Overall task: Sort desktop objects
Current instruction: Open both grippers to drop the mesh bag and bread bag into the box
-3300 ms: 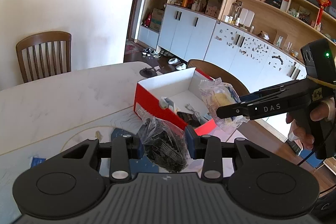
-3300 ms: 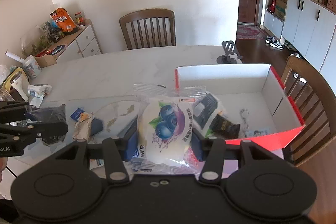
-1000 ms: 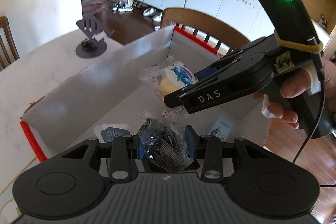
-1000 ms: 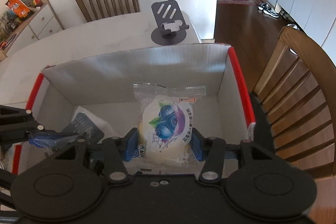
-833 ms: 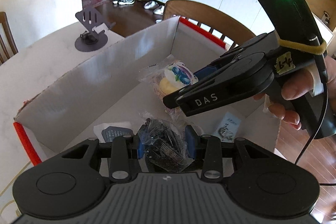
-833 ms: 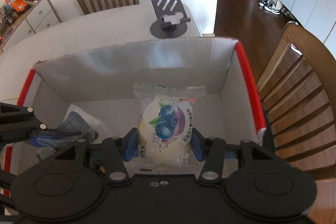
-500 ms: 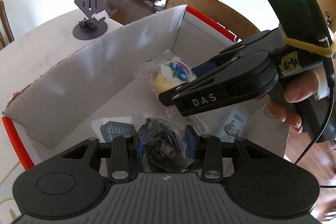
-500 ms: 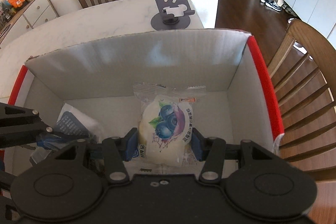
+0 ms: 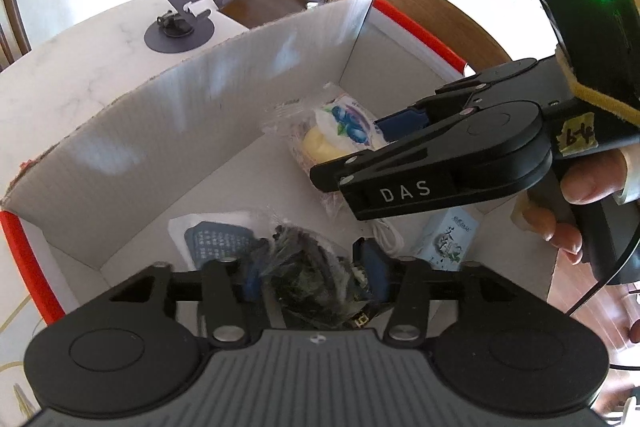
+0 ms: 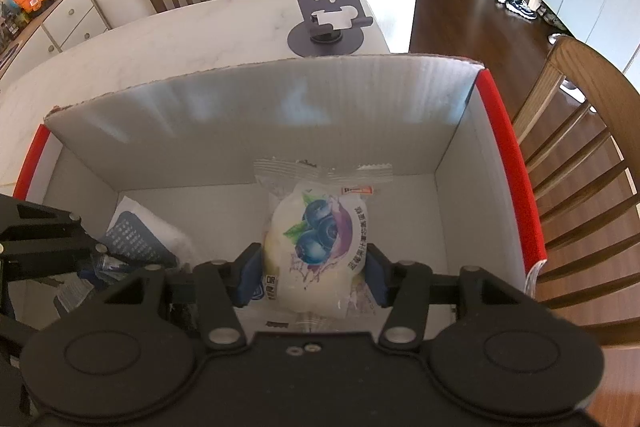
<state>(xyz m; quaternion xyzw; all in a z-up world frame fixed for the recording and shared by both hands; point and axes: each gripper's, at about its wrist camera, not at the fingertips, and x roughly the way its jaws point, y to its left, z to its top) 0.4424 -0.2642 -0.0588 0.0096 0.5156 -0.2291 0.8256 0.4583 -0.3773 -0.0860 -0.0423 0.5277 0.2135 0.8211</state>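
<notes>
A red-edged white cardboard box [image 9: 168, 131] stands open on the marble table; it also shows in the right wrist view [image 10: 256, 115]. My left gripper [image 9: 312, 273] is shut on a clear bag of dark items [image 9: 308, 279] low inside the box. My right gripper [image 10: 312, 275] is shut on a blueberry bun packet [image 10: 320, 243] and holds it inside the box near the far wall. The right gripper [image 9: 384, 143] with the packet [image 9: 340, 135] also shows in the left wrist view.
Inside the box lie a white pouch with a blue label [image 9: 218, 239], a small tea sachet [image 9: 450, 241] and a white cable [image 9: 386, 233]. A dark phone stand [image 10: 326, 17] sits on the table beyond the box. Wooden chairs [image 10: 580, 163] stand around the table.
Both grippers have moved from above the table into the box and lowered, each still holding its packet. The box walls now fill both views.
</notes>
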